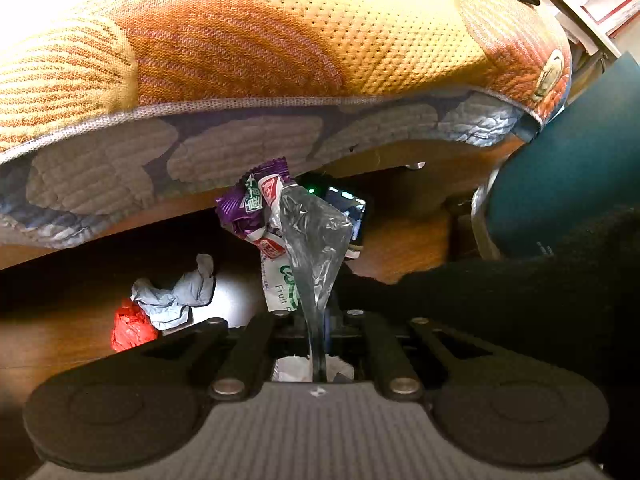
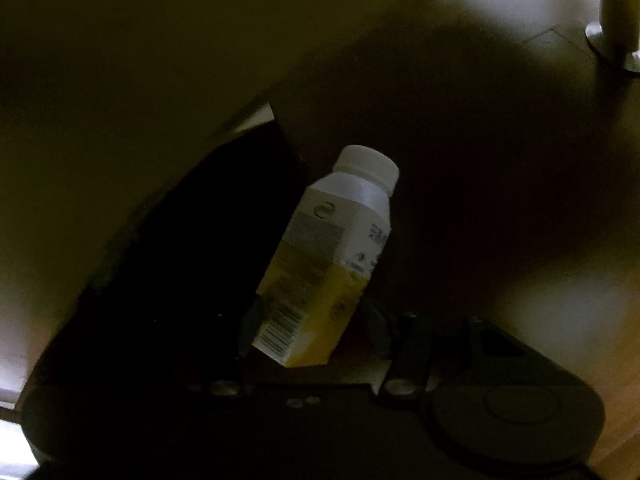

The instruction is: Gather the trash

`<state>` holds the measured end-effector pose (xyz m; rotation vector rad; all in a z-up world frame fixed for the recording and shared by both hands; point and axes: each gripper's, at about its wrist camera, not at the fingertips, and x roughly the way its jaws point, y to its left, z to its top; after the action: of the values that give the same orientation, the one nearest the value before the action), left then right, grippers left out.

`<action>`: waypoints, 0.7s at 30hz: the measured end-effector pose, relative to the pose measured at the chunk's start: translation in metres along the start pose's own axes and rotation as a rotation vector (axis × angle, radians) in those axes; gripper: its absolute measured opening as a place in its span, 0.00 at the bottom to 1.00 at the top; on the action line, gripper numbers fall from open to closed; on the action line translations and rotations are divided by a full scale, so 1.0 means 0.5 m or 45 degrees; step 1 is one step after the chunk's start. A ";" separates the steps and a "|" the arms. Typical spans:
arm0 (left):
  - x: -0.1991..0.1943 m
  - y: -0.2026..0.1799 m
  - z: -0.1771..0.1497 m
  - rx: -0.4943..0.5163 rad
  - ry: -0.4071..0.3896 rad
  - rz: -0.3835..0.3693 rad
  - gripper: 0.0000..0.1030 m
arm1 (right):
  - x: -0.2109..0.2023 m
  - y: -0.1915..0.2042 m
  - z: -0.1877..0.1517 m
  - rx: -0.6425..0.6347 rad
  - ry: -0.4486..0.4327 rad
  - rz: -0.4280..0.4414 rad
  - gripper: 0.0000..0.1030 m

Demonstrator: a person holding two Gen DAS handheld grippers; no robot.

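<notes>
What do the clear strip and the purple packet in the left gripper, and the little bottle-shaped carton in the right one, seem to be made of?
Clear strip: thin glossy plastic film, see-through and creased. Purple packet: likely printed foil or plastic, shiny and crumpled. Carton: seemingly coated printed card with a white plastic cap, matte.

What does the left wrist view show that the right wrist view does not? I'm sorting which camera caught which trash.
Only the left wrist view: the left gripper, shut on a clear plastic strip with a bunch of wrappers, under a patterned cushion; beyond lie a red scrap and a crumpled tissue on the wooden floor.

Only the right wrist view: a white-capped yellow bottle between the right gripper's fingers, in dim light.

Both: a gripper carrying trash and wooden flooring.
</notes>
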<state>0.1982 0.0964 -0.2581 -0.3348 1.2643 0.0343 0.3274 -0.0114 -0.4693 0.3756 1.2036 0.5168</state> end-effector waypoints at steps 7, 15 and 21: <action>-0.005 -0.001 -0.001 0.008 -0.007 -0.011 0.05 | -0.062 -0.018 0.017 -0.053 0.052 0.064 0.01; -0.014 -0.003 -0.003 0.018 -0.027 -0.013 0.05 | -0.131 -0.073 -0.017 -0.049 0.164 -0.004 0.18; -0.018 -0.006 -0.006 0.022 -0.035 -0.005 0.05 | -0.106 -0.039 -0.039 0.125 0.027 0.174 0.51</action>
<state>0.1929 0.0943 -0.2496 -0.3209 1.2359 0.0241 0.2982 -0.0574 -0.4447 0.5401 1.2322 0.5823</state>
